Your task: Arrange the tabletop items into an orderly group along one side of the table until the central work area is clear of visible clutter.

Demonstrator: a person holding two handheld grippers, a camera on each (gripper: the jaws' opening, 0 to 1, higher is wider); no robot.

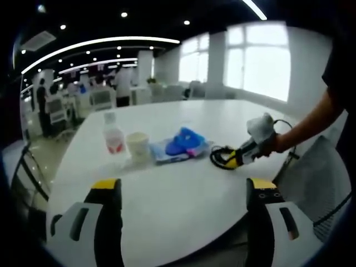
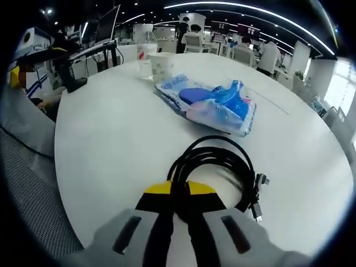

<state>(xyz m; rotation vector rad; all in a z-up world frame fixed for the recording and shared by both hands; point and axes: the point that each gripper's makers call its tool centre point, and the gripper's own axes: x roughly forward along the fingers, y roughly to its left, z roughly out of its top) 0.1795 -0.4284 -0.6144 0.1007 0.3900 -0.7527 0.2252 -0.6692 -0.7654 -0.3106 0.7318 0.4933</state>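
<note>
On the white table stand a clear bottle with a red label and a white paper cup. Beside them lies a blue and white plastic packet. In the right gripper view the packet sits beyond a coiled black cable, the cup and bottle further back. My right gripper is shut on the cable coil. In the left gripper view that gripper holds the cable, gripped by a person's hand. My left gripper stands open over the near table edge.
A mesh chair stands at the table's right side, another chair by the near edge in the right gripper view. Desks, chairs and people fill the office behind. Bright windows line the far wall.
</note>
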